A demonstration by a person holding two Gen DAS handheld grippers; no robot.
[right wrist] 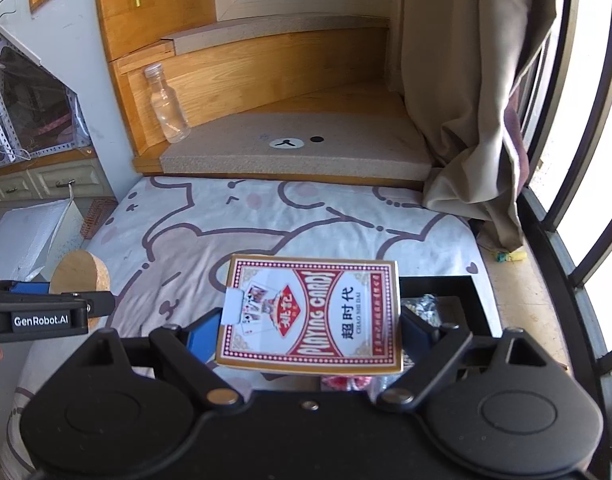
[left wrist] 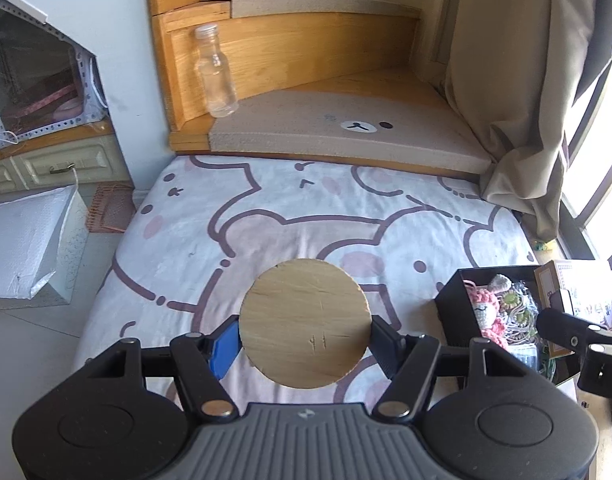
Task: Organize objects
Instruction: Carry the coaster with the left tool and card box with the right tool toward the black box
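left wrist: steep down, close | right wrist: same | shared: bedsheet (left wrist: 266,208), bottle (right wrist: 166,106)

The left gripper (left wrist: 306,340) tilts downward, its jaws clamped on something round. The right gripper (right wrist: 310,328) tilts likewise, jaws wide, gripping a flat box.

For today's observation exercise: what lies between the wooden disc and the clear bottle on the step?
In the left wrist view, only cartoon-print bedsheet and the grey mat's front edge separate the wooden disc from the clear bottle; nothing else sits there.
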